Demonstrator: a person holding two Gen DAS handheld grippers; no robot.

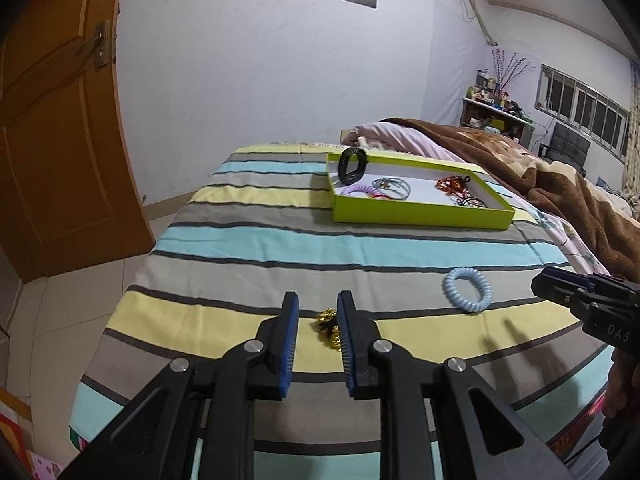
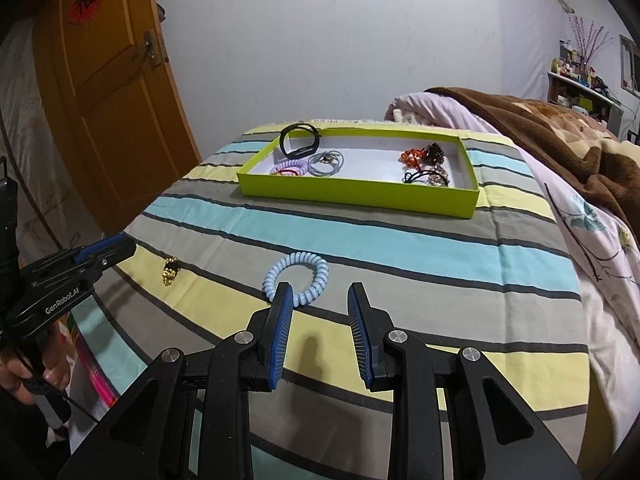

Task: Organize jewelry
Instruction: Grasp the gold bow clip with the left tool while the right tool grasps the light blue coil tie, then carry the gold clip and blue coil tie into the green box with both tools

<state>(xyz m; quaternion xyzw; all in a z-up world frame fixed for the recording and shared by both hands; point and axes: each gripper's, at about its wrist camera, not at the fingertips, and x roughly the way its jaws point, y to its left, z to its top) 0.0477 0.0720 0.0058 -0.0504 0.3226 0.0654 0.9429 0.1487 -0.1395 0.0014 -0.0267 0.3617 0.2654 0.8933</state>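
While the small gold beaded trinket (image 1: 329, 328) lies between the left tool's (image 1: 318, 322) parted jaws, the pale-blue coiled hair tie (image 2: 297, 278) sits just ahead of the right tool (image 2: 319, 312), also parted and empty.

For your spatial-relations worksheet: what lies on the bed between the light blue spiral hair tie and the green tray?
Nothing: only bare striped bedcover separates the spiral hair tie from the green tray, clearest in the right wrist view.

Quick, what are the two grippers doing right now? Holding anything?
Left gripper: open, empty, around the gold trinket.
Right gripper: open, empty, near the blue spiral hair tie.
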